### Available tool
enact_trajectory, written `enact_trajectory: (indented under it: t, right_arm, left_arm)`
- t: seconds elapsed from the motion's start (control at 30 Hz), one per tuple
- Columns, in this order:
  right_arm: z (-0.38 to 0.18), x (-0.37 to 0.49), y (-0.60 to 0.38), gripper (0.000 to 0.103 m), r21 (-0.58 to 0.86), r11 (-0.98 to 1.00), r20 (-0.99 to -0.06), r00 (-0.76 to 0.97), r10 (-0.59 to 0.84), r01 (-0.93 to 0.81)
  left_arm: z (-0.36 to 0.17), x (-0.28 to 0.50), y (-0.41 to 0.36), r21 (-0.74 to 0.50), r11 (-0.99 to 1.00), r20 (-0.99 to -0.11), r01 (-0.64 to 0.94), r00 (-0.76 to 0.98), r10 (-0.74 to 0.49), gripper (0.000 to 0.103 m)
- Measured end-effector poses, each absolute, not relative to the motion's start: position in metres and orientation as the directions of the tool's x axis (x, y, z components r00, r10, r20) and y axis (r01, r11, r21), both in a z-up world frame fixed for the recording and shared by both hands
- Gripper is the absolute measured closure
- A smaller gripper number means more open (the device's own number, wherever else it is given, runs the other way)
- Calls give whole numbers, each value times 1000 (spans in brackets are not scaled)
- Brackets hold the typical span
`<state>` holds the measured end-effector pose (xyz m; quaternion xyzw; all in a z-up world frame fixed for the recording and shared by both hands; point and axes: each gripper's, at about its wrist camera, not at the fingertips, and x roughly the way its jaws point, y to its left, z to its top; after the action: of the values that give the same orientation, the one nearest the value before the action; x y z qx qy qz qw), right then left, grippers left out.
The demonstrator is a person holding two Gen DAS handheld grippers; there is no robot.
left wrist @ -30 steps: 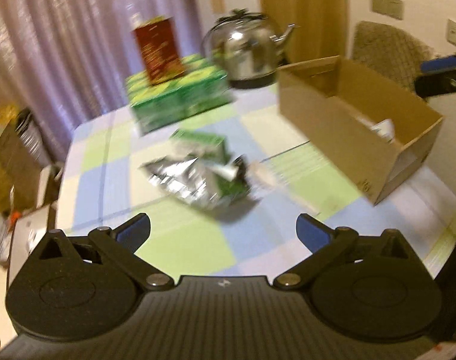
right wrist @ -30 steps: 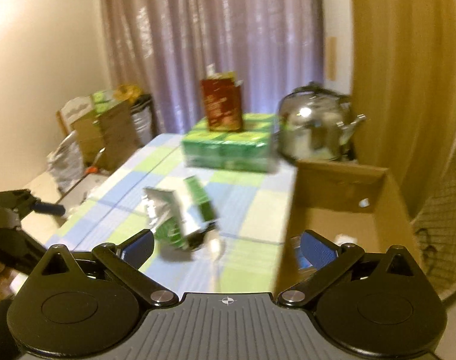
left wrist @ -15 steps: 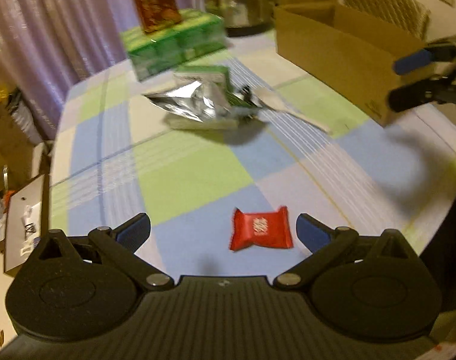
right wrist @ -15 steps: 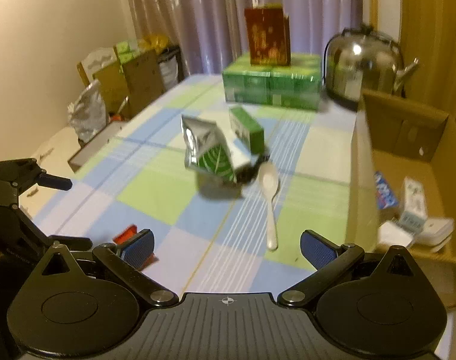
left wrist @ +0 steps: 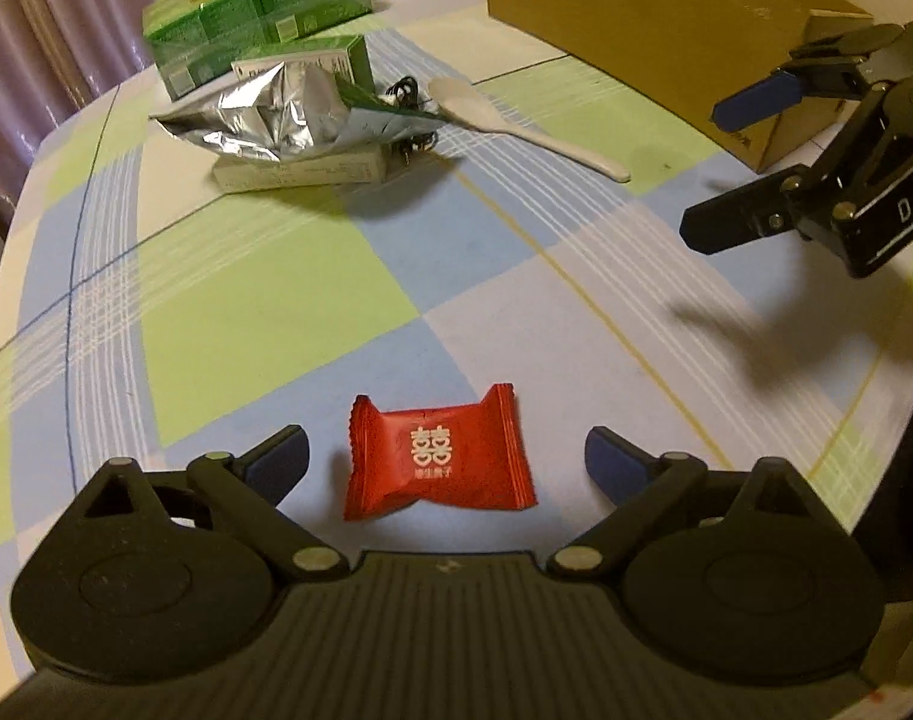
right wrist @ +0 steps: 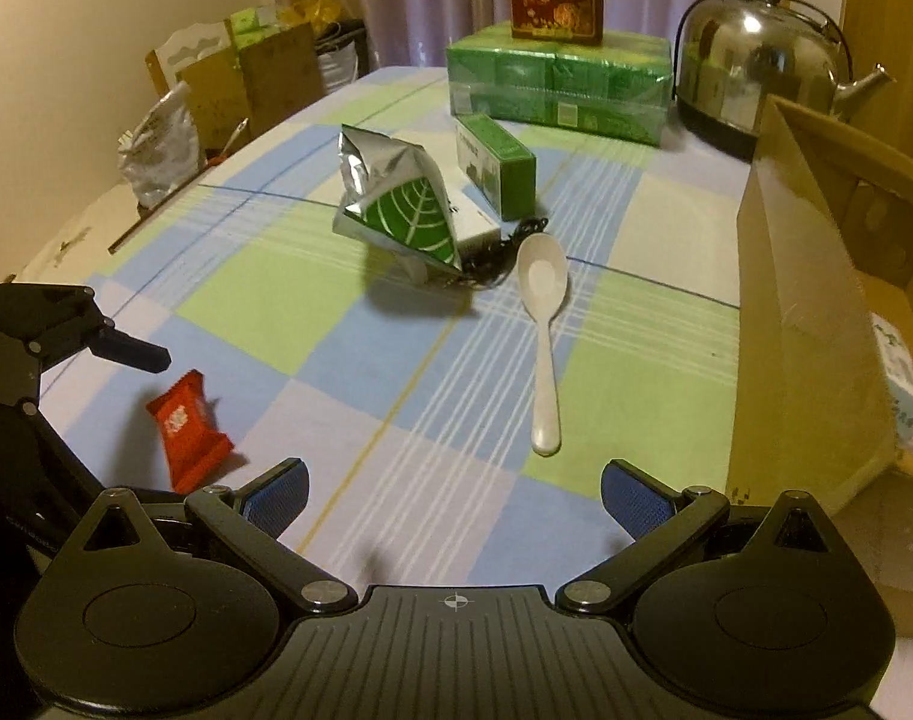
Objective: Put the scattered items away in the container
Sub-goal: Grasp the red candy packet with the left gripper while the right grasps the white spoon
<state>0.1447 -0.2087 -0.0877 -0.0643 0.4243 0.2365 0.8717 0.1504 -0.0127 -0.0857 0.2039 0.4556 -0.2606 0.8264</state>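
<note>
Our left gripper [left wrist: 447, 459] is spread wide around the red candy packet [left wrist: 438, 461], which lies flat on the tabletop [left wrist: 264, 312] between its fingers. We should lower until the fingertips nearly touch the cloth, then close across the packet's middle. Our right gripper [right wrist: 453, 495] hovers wide apart and empty, short of the spoon [right wrist: 543, 324]; the cardboard box [right wrist: 810, 324] waits at right.

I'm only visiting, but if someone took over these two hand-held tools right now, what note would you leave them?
Left tool: open, empty, straddling the red candy packet.
Right tool: open, empty, facing the white plastic spoon.
Brown cardboard box, on the right, already holds a few small items.
Left on the checked tablecloth: candy, spoon, silver-green foil pouch, small green carton, black cord.
</note>
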Motion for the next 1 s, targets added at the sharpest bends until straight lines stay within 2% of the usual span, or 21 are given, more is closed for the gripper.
enact_trajectory:
  t: [0.13, 0.37, 0.47, 0.63, 0.83, 1.0]
  right_arm:
    - [-90, 149, -207, 2, 91, 876, -771, 524, 363, -473]
    - [-93, 154, -204, 2, 97, 875, -772, 518, 367, -475]
    - [-94, 156, -202, 2, 98, 877, -774, 518, 364, -469]
    - [-94, 158, -200, 2, 99, 880, -773, 521, 362, -465]
    - [-96, 161, -197, 2, 92, 883, -770, 529, 357, -461]
    - [-95, 169, -193, 2, 64, 885, -755, 557, 346, -462]
  left_arm:
    - [-90, 156, -12, 92, 792, -863, 603, 445, -239, 18]
    - [-91, 159, -4, 63, 806, -867, 589, 432, -248, 24]
    - [-90, 159, -1, 41, 809, -866, 586, 425, -264, 31]
    - [-89, 159, 2, 8, 818, -856, 576, 426, -292, 56]
    - [-86, 163, 4, -1, 831, -851, 557, 436, -294, 63]
    - [-84, 175, 6, -2, 855, -838, 519, 466, -285, 63]
